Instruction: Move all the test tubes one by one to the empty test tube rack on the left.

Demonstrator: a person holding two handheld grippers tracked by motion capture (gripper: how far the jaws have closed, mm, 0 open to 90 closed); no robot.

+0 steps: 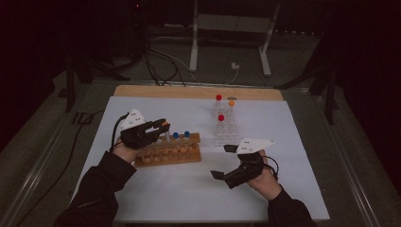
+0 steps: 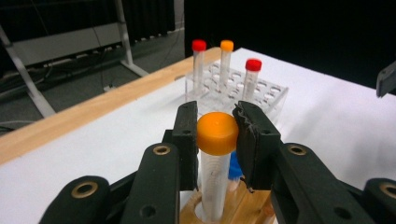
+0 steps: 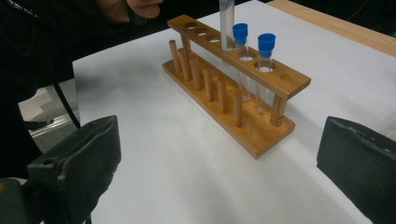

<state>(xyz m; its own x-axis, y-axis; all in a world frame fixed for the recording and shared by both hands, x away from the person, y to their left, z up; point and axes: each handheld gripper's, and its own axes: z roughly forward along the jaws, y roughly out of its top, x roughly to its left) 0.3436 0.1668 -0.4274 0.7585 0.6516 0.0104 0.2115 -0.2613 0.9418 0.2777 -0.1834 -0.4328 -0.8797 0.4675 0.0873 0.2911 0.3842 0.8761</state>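
Tool on our left, high view: our left tool is clenched on the orange-capped tube, which stands at the wooden rack on the white desk.
Tool on our right, high view: our right tool hangs wide open, holding nothing, well apart from the rack.
Clear rack, high view: the clear rack stands farther back with two red-capped tubes and one orange-capped one.
Left tool view: the two black jaws pinch the orange cap from both sides. The tube below it goes down into a hole of the wooden rack. A blue cap peeks out just behind.
Right tool view: the jaws stand far apart. We see the wooden rack with two blue-capped tubes side by side, next to a clear tube.
How it handles: we think the tube is light, stiff, smooth and easy to crack.
Where to hold: we would hold it at the cap, gently, and keep it straight up.
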